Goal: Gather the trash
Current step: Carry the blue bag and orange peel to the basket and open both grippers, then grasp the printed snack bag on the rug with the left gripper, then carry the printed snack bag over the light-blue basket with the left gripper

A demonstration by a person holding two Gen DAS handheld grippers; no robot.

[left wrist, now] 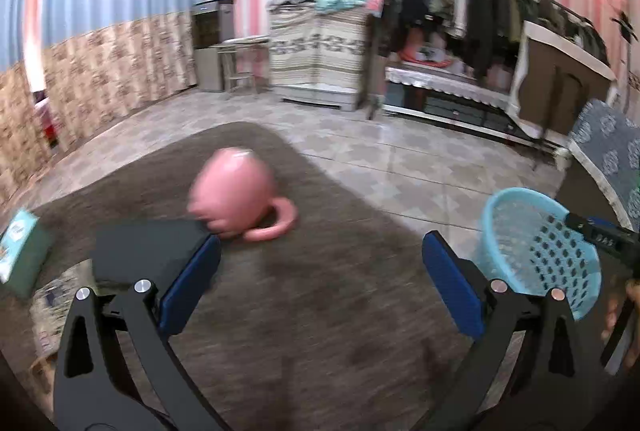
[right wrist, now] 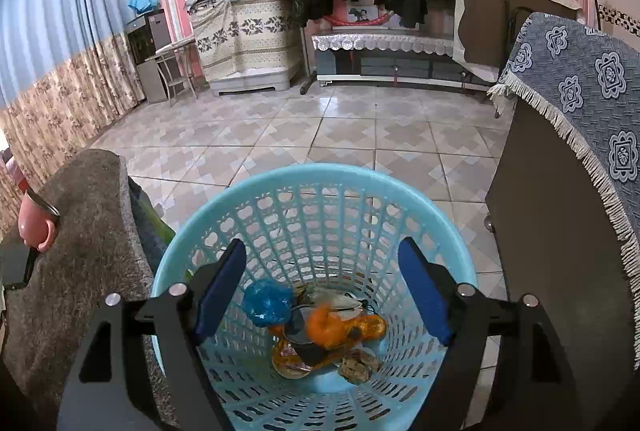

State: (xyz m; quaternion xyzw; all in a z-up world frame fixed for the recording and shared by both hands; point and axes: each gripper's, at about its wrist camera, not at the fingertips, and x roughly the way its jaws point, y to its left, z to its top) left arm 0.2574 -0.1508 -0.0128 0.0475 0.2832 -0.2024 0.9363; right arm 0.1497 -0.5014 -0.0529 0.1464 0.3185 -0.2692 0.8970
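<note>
R gripper (right wrist: 322, 287) open over blue basket (right wrist: 460, 251), trash inside; L gripper (left wrist: 322, 283) open, empty, nr pink mug (left wrist: 236, 197).

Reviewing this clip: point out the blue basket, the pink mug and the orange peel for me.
blue basket (right wrist: 316, 187): right wrist view, far rim.
pink mug (left wrist: 234, 187): left wrist view, its blurred body, on the brown tabletop.
orange peel (right wrist: 326, 327): right wrist view, on the peel's middle, inside the basket.

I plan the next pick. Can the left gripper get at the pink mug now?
Probably yes: the left gripper is open, and only bare grey cloth lies between it and the pink mug.
</note>
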